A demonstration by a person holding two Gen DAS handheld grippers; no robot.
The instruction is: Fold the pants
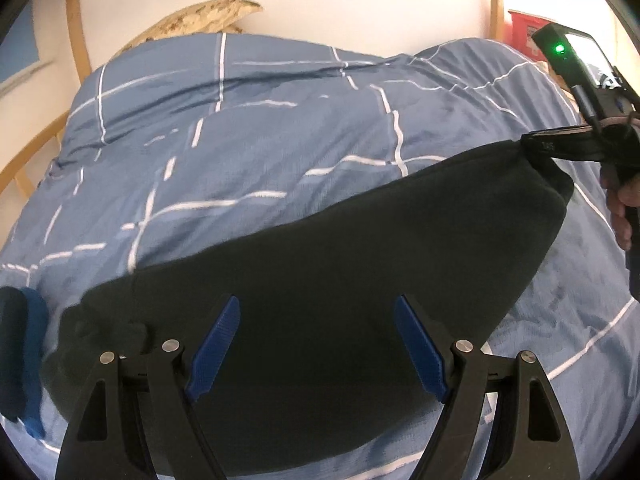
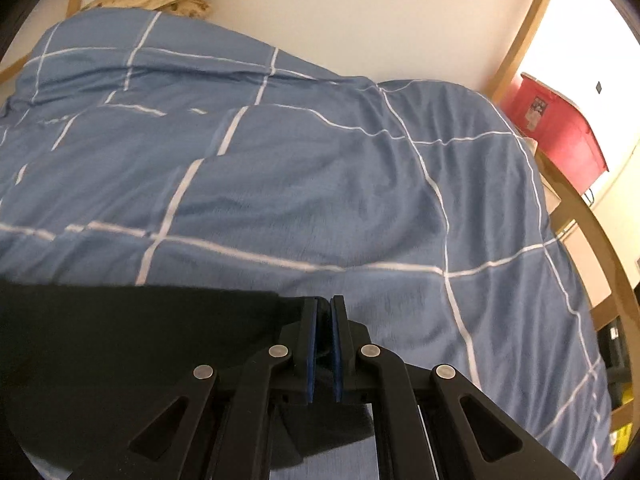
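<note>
The black pants (image 1: 320, 264) lie folded on the blue checked duvet (image 1: 240, 140), stretching from lower left to upper right. My left gripper (image 1: 318, 308) is open, its blue fingers (image 1: 218, 340) spread just above the pants, holding nothing. My right gripper (image 2: 326, 308) is shut on the pants' corner (image 2: 140, 340), black cloth pinched between its blue pads (image 2: 314, 344). In the left wrist view the right gripper (image 1: 528, 146) grips the pants' far right corner and lifts it slightly.
A patterned pillow (image 1: 200, 16) lies at the bed's head against the white wall. A wooden bed frame (image 2: 592, 216) runs along the right side, with a red box (image 2: 560, 128) beyond it. The duvet (image 2: 280, 180) spreads wide past the pants.
</note>
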